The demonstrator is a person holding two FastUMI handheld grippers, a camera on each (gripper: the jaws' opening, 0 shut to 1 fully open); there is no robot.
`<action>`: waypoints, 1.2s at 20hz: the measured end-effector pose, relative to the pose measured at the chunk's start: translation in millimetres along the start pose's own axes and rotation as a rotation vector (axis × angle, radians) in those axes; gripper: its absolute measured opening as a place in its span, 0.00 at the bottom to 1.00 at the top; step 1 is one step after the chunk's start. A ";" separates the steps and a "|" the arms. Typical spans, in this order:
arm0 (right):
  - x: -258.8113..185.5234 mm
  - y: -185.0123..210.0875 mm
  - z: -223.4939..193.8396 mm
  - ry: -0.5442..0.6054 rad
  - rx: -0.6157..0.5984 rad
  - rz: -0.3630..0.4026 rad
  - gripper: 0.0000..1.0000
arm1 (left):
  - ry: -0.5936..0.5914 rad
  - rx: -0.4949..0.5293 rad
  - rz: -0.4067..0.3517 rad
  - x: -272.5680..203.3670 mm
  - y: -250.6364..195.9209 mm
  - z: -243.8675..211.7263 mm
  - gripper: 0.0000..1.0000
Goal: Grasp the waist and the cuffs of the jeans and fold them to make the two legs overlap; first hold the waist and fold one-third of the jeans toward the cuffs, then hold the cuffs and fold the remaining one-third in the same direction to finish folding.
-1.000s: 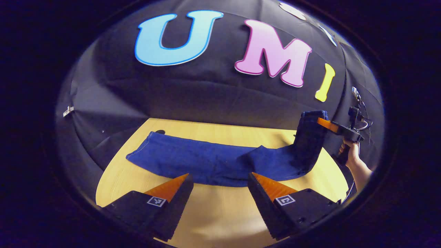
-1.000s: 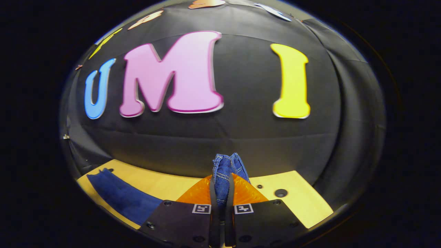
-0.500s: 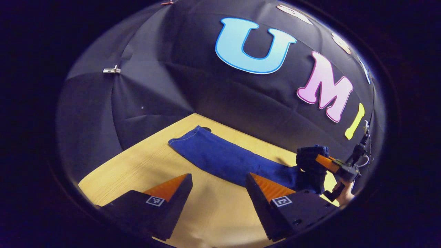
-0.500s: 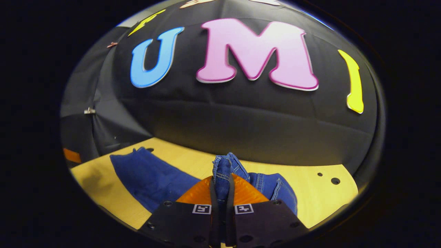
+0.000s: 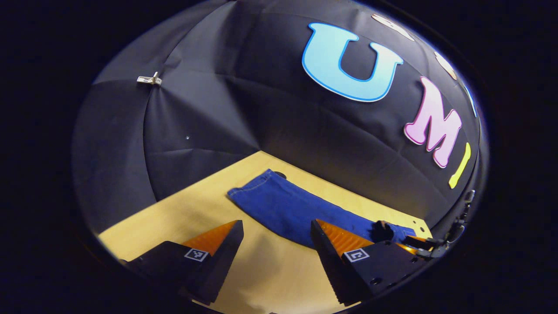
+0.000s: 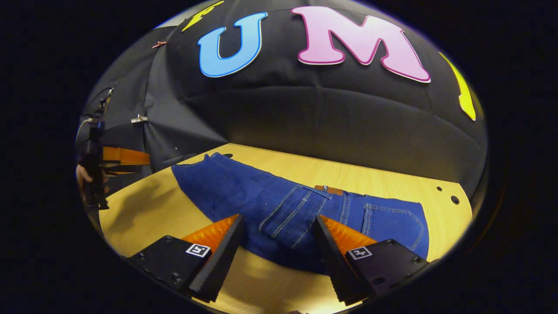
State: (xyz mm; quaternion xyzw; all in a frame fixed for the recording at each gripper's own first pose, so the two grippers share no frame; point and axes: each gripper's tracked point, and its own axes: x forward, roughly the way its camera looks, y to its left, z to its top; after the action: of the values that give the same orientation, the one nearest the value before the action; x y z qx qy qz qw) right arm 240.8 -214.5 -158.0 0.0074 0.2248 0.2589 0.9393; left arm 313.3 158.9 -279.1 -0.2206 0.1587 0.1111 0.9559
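Lay flat on the wooden table (image 6: 383, 176): jeans (image 6: 244, 192), legs overlapped, waist part folded over toward the cuffs (image 5: 255, 185). Hung above the near edge of the denim, fingers spread wide and empty: right gripper (image 6: 279, 244). Hovered over bare table wood near the cuff end, likewise wide apart and holding nothing: left gripper (image 5: 277, 244). Left open along the front table edge: a broad strip of wood.

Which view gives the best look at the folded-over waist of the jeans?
The right gripper view: the waist lies flat on the legs, pockets and stitching plain. The left gripper view shows mainly the cuff end; the waist sits far off at its edge.
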 end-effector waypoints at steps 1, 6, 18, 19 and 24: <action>-10.9 -4.1 -2.1 -0.002 0.015 -0.010 0.98 | -0.001 0.028 0.000 13.7 10.6 3.7 0.97; -53.3 -52.9 -18.3 0.026 0.018 -0.113 0.98 | 0.054 0.145 -0.038 92.1 48.3 22.4 0.97; -63.7 -85.1 -21.1 0.073 0.117 -0.127 0.98 | 0.342 0.380 -0.066 180.9 53.0 -11.3 1.00; -63.3 -89.4 -18.4 0.070 0.140 -0.131 0.98 | 0.354 0.385 -0.068 177.9 51.0 -12.9 0.99; -64.7 -106.7 -17.3 0.055 0.148 -0.163 0.99 | 0.437 0.415 -0.067 174.1 41.0 -25.0 0.88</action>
State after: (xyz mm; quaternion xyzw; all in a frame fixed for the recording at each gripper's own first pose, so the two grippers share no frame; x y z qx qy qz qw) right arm 235.5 -340.3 -160.4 0.0516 0.2688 0.1643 0.9477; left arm 456.4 208.3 -377.7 -0.0445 0.3727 -0.0053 0.9269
